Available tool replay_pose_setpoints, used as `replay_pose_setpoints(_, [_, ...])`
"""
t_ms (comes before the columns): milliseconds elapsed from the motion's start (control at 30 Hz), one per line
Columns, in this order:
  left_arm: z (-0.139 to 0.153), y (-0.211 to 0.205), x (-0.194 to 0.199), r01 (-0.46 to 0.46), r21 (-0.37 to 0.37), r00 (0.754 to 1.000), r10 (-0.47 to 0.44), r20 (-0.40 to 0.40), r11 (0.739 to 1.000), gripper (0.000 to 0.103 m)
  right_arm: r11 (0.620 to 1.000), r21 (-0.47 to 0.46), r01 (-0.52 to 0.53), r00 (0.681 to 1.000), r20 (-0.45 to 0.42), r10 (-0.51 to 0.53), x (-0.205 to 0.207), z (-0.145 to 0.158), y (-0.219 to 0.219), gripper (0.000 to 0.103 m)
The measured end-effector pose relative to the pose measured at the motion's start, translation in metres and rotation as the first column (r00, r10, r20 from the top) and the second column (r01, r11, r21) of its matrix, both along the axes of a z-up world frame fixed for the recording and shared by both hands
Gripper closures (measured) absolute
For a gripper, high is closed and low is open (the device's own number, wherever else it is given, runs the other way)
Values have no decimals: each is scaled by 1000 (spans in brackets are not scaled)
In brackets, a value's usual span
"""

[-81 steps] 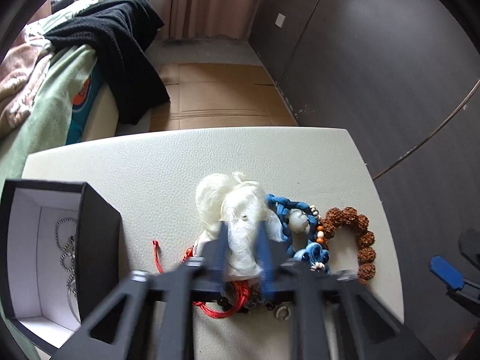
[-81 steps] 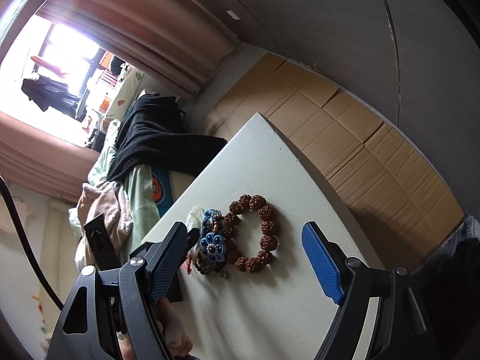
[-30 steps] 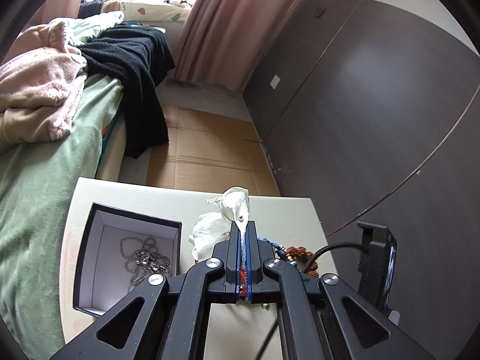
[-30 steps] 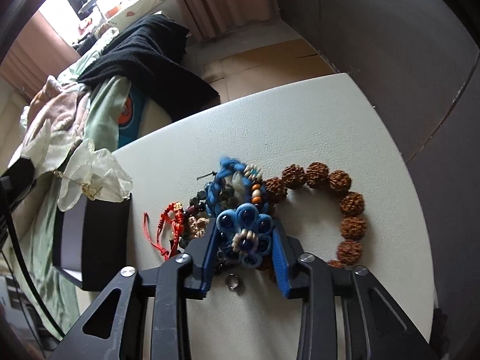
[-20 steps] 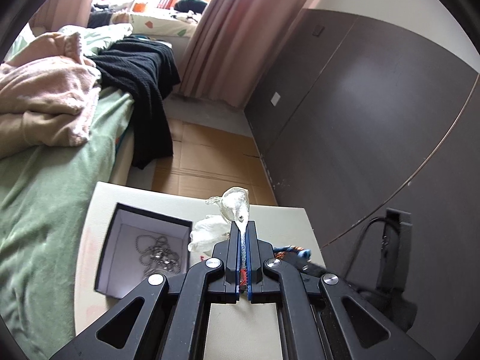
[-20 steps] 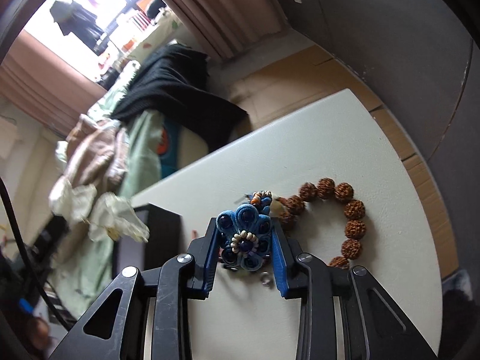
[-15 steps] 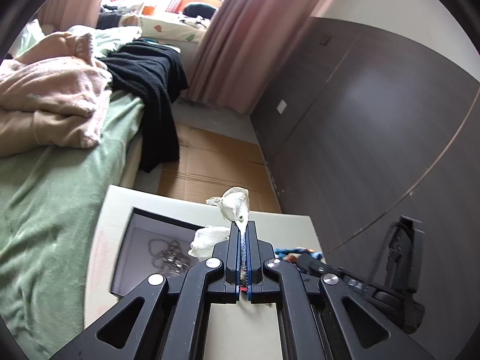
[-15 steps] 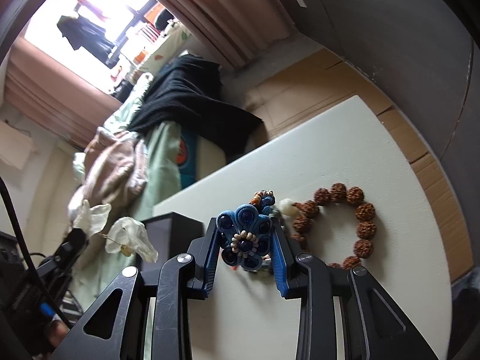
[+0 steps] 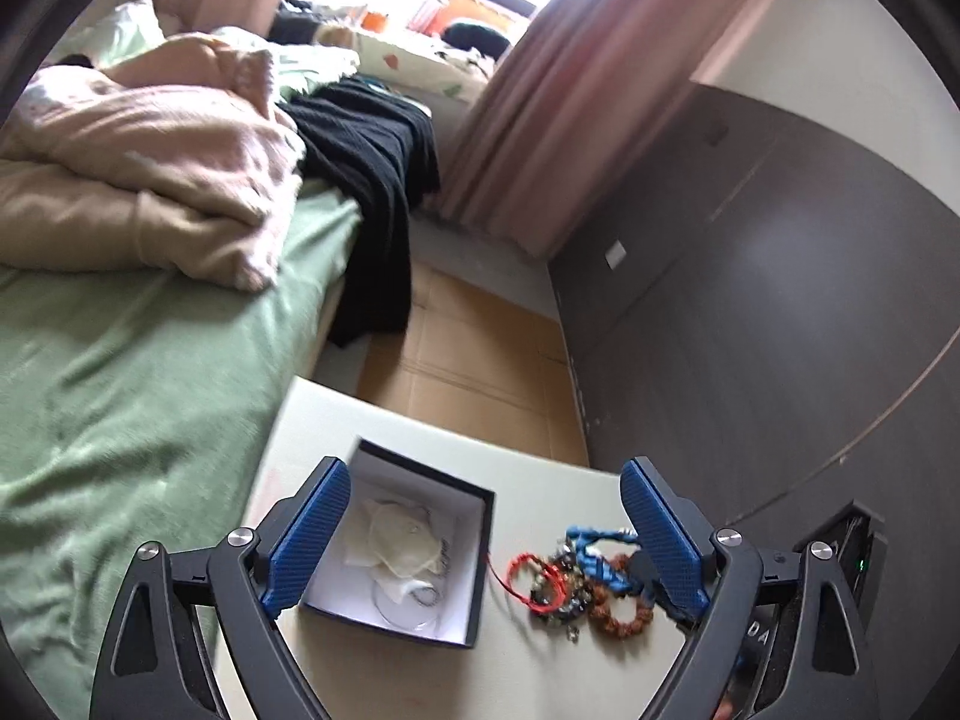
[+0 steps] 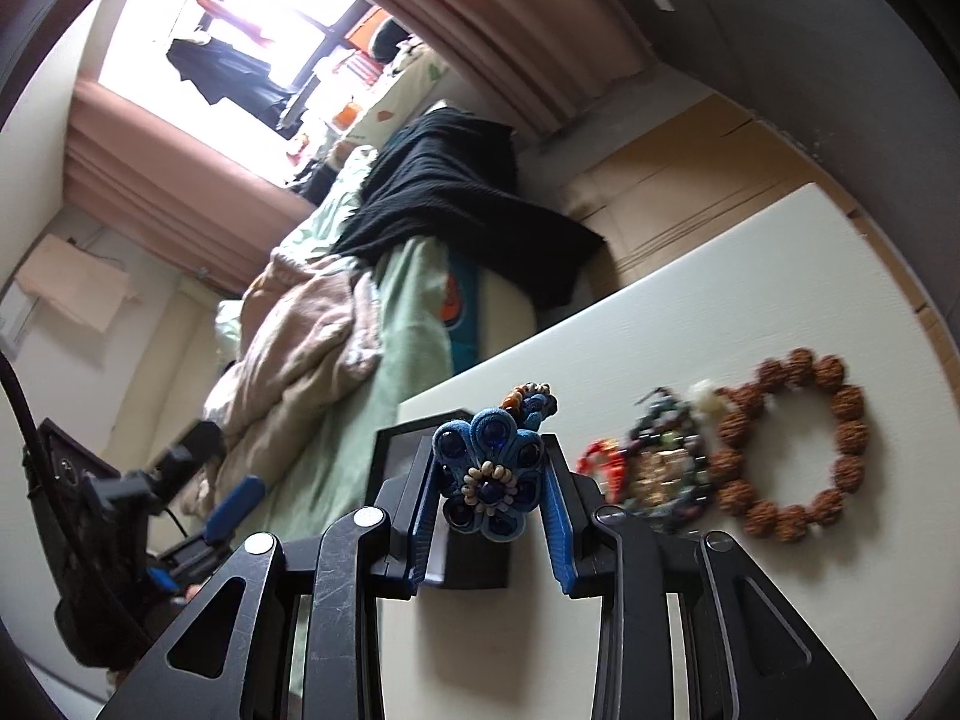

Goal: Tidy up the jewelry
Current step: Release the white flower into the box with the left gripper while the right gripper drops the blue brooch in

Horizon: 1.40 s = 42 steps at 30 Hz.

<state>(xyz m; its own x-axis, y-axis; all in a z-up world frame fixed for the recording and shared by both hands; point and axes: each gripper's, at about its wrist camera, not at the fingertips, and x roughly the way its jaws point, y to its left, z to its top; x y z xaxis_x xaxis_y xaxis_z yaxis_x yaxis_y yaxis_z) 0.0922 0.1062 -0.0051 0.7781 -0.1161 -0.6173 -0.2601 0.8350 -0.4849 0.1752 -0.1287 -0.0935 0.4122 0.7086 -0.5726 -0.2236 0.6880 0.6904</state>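
Note:
My left gripper (image 9: 483,507) is open and empty, high above the black jewelry box (image 9: 474,546). The white flower piece (image 9: 393,537) lies inside the box on its white lining, over a silver chain. My right gripper (image 10: 487,474) is shut on the blue flower ornament (image 10: 489,471) and holds it lifted, in front of the box (image 10: 399,450). On the white table (image 10: 690,300) lie a red cord bracelet (image 10: 600,462), a dark beaded piece (image 10: 666,468) and a brown bead bracelet (image 10: 798,444). The red cord bracelet (image 9: 534,579) and the brown bracelet (image 9: 621,609) show to the right of the box.
A bed with green sheet (image 9: 120,390), pink blanket and black garment (image 9: 378,180) borders the table's left side. Cardboard covers the floor (image 9: 480,360) beyond the table. A dark wardrobe wall (image 9: 750,300) stands on the right.
My left gripper opened and the white flower piece dropped into the box. My right gripper closed on the blue ornament, lifted it off the pile and carried it left toward the box.

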Motion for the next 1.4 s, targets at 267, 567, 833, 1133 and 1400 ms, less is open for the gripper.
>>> replay_pose_setpoints(267, [0,29,-7,-63,-13,998,62,-11,998,11,996,51,-80,995,57,77,-13,9,41,70])
replay_pose_setpoints(567, [-4,50,-12,-112,-27,994,111,-24,993,11,984,43,-175,974,154,167,-17,17,97,48])
replay_pose_setpoints(833, [-8,43,-8,-88,-11,995,87,-37,996,11,993,-43,-110,991,74,113,-6,1,87,15])
replay_pose_setpoints(1133, [-7,12,1,-19,36,999,20,-32,999,11,992,-125,-15,996,81,25,-20,11,42,15])
replay_pose_setpoints(1400, [-9,-23,11,0,99,999,4,-40,995,7,987,-142,76,995,81,-65,-19,24,-5,11])
